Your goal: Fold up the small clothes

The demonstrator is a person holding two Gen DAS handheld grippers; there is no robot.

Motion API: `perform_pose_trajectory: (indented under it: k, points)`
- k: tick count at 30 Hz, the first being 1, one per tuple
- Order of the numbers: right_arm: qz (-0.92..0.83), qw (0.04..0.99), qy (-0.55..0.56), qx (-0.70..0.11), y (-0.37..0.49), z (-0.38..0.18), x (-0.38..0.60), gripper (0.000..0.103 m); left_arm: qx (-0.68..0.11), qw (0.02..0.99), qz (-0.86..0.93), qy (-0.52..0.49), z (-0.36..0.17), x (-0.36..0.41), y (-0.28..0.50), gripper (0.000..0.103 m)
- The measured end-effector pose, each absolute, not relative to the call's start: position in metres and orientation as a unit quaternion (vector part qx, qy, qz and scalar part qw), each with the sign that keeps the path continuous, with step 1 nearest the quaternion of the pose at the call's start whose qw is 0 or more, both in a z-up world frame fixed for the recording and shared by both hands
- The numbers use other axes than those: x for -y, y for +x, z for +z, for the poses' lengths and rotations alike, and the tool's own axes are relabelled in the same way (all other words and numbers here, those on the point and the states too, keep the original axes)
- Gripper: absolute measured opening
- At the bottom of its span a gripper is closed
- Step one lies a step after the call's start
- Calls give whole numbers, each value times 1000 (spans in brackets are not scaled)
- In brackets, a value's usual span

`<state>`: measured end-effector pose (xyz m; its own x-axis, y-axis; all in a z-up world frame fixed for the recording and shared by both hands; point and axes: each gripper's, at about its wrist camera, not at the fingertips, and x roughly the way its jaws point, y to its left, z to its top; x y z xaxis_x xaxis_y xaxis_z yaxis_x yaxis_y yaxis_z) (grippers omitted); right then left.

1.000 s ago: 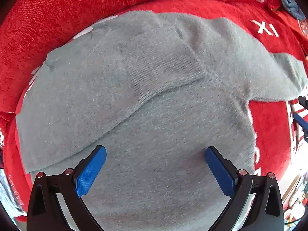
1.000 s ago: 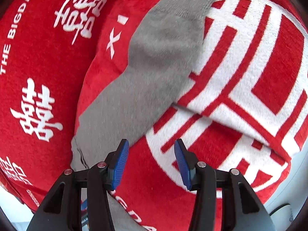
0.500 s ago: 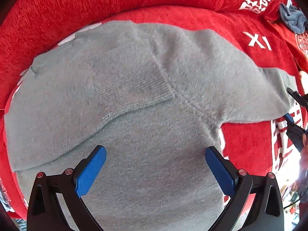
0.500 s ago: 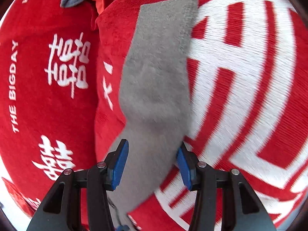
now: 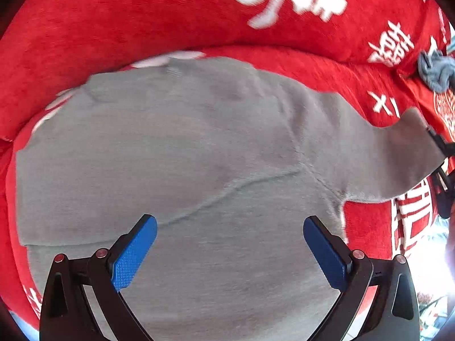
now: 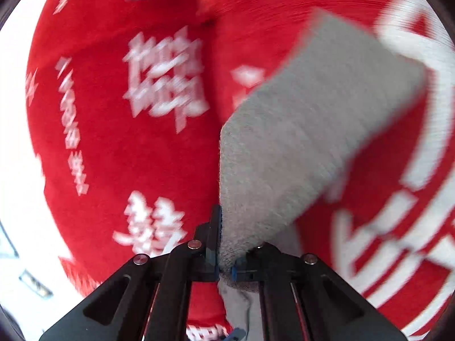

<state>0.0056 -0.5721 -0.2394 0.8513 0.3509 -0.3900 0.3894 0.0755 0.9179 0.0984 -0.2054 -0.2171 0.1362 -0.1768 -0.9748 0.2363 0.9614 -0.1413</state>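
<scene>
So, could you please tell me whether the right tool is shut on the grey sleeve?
Shut: the right tool pinches the grey sleeve between its blue pads.

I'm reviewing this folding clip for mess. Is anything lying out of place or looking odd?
One thing: a crumpled blue-grey cloth lies bunched on the red cover, apart from the grey sweater. Otherwise nothing odd; the right gripper is shut on the sleeve, and the left gripper is open.

left gripper (image 5: 229, 251) | black frame | blue textured pads (image 5: 133, 255) | silver screws
</scene>
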Motion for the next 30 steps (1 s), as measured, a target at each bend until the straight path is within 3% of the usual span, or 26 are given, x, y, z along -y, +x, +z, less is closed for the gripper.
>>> perform_pose_trajectory:
  k: [6, 11, 16, 21, 23, 24, 25, 27, 29, 30]
  points:
    - [94, 744, 571, -334, 81, -181, 483, 5, -624, 774, -104, 6, -202, 141, 102, 103]
    - [189, 783, 420, -418, 135, -158, 358, 5, -622, 781, -59, -20, -198, 72, 101, 103]
    - [228, 761, 295, -531, 155, -201, 233, 6, -623, 781, -18, -34, -202, 15, 93, 103]
    - [156, 730, 249, -617, 148, -252, 192, 12, -627, 777, 2, -53, -208, -28, 83, 103]
    - [137, 728, 296, -603, 138, -247, 204, 31, -629, 775, 4, -62, -210, -40, 82, 103]
    - [120, 732, 319, -590, 133, -243, 213, 49, -629, 774, 4, -67, -211, -45, 82, 103]
    - [104, 737, 340, -575, 129, -238, 222, 55, -629, 774, 5, -71, -211, -48, 83, 103]
    - [78, 735, 387, -550, 128, -233, 240, 55, -625, 777, 9, -77, -209, -57, 82, 103]
    - [48, 728, 425, -536, 138, -233, 253, 44, -622, 778, 10, -84, -204, -61, 81, 103]
    - [46, 729, 426, -534, 143, -231, 252, 16, -620, 779, 10, -90, -201, -65, 81, 103]
